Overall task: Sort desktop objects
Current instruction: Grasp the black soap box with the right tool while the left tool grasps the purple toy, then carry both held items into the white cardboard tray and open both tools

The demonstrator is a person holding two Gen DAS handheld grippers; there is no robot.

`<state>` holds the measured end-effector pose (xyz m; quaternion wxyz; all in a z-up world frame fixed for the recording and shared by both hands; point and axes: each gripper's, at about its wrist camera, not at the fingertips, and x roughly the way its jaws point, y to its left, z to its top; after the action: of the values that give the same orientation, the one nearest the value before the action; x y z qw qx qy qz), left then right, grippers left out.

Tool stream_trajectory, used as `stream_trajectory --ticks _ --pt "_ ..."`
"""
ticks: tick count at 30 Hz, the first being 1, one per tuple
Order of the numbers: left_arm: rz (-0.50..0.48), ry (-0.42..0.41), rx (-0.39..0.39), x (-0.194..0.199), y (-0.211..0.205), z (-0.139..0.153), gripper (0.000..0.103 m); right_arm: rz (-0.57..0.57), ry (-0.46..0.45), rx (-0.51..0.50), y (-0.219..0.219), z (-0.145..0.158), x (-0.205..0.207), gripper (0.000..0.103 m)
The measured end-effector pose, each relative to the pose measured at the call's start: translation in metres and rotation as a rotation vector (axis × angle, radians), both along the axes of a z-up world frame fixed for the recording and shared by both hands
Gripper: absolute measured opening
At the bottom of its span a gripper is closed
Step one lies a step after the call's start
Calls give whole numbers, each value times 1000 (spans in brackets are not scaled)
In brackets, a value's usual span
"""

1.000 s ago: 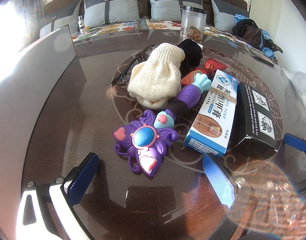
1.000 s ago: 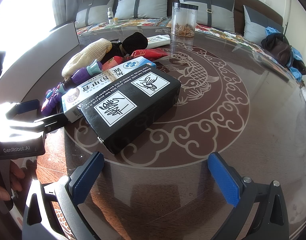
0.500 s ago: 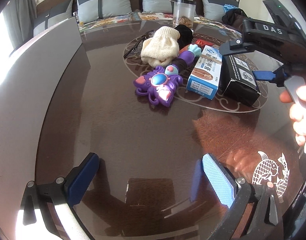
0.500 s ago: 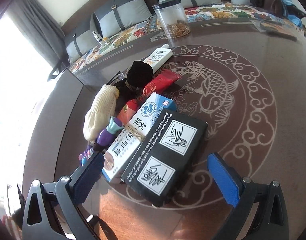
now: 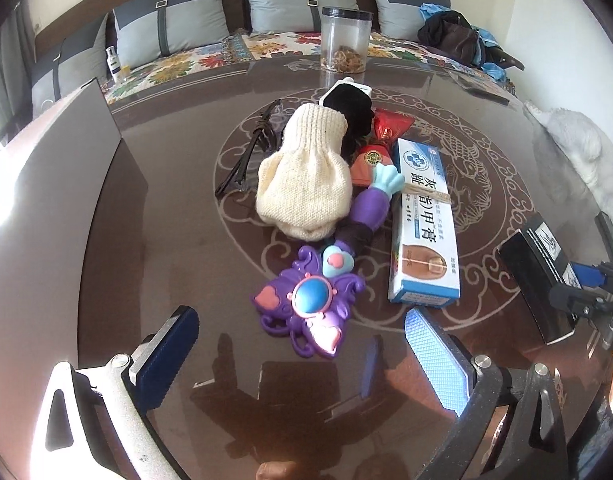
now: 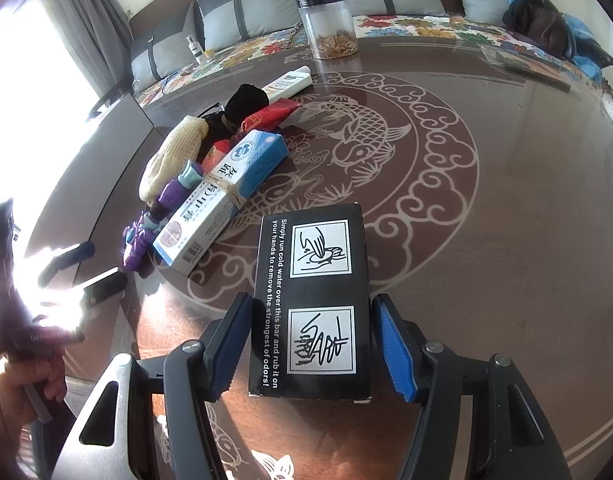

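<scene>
My right gripper (image 6: 312, 350) is shut on a black box (image 6: 311, 300) with white pictograms, its blue pads against both long sides near the box's near end. The box also shows at the right edge of the left wrist view (image 5: 542, 276). My left gripper (image 5: 302, 356) is open and empty just in front of a purple butterfly toy wand (image 5: 306, 304). Beyond it lie a cream knitted sock (image 5: 306, 176), a blue and white medicine box (image 5: 424, 224), a black sock (image 5: 352, 104) and red packets (image 5: 390, 126).
A clear jar (image 5: 346, 40) with brown contents stands at the table's far side. Glasses (image 5: 254, 148) lie left of the cream sock. A white carton (image 6: 288, 82) lies behind the black sock. A sofa with grey cushions runs behind the round table.
My right gripper has closed on the black box and drawn it away from the medicine box, toward the table's near edge. My left gripper has moved back in close to the purple toy.
</scene>
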<state>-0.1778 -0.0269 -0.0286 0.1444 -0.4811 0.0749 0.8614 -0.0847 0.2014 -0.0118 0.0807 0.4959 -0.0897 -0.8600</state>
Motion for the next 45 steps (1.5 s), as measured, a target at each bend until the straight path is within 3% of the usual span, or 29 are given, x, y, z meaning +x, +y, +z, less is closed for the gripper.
stream_trajectory --ticks 6,9,10,12,13,14,20,24,25,26,28,36,40,45 --pt "-51 -91 37 -28 10 -13 103 11 1 1 12 0 33 62" --pt "-108 -79 -53 -19 26 -18 103 19 3 16 14 -1 38 62" --pt "-132 -54 -46 -12 28 -16 99 24 5 23 14 -1 39 62" --pt "-141 -21 -28 0 29 -12 64 37 7 40 13 -2 41 62" --pt "-128 -12 -20 4 28 -9 53 46 6 51 12 -1 41 62" --pt "-108 -17 -15 8 26 -8 50 55 7 62 11 -1 42 62" --pt "-55 -22 12 47 18 -7 50 57 -34 70 14 -4 39 74" --pt "-38 1 18 68 15 -8 50 75 -79 103 8 -10 29 75" --pt "-29 12 31 72 12 -5 50 81 -74 116 6 -11 28 72" --pt "-19 23 56 77 9 -2 46 93 -61 114 5 -10 27 59" --pt "9 41 107 86 1 9 45 88 -47 147 3 -6 29 59" --pt "67 156 287 126 -45 76 45 81 38 56 -6 42 47 58" --pt "139 233 342 145 -97 116 45 135 86 -8 -45 74 42 58" --pt "301 278 301 153 -193 139 45 289 131 -105 -145 110 22 59"
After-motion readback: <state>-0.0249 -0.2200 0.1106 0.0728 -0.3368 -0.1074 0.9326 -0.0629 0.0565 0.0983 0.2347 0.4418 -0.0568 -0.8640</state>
